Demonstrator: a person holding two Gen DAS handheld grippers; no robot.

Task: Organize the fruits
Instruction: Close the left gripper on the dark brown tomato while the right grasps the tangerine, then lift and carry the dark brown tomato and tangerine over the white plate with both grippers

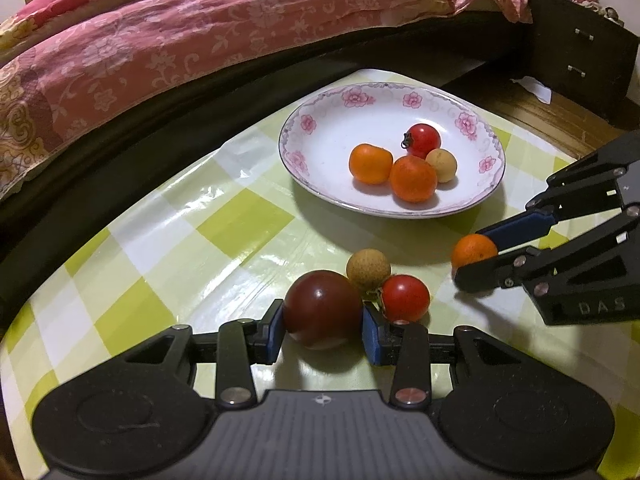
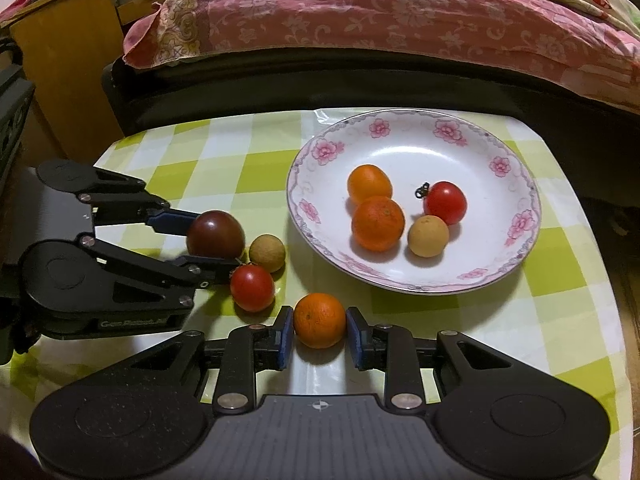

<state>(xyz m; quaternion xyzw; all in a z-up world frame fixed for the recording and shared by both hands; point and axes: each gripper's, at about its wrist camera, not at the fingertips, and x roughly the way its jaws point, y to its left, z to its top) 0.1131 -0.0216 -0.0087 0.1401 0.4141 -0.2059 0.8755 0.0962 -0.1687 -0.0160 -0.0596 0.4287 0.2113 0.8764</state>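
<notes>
A white floral plate (image 1: 486, 200) (image 2: 516, 264) holds two oranges, a red tomato (image 1: 422, 140) and a tan longan (image 1: 442, 165). On the checked tablecloth, my left gripper (image 1: 323, 326) (image 2: 188, 240) is shut on a dark red tomato (image 1: 322, 308) (image 2: 216, 234). Beside it lie a longan (image 1: 368, 268) (image 2: 267, 253) and a red cherry tomato (image 1: 405, 298) (image 2: 252, 288). My right gripper (image 2: 320, 332) (image 1: 478, 254) is shut on a small orange (image 2: 320, 320) (image 1: 474, 252) resting on the table.
A bed with a pink floral quilt (image 1: 160, 40) (image 2: 380, 12) runs along the table's far edge. A dark nightstand (image 1: 580, 52) stands at the right. A wooden cabinet (image 2: 68, 72) stands at the left.
</notes>
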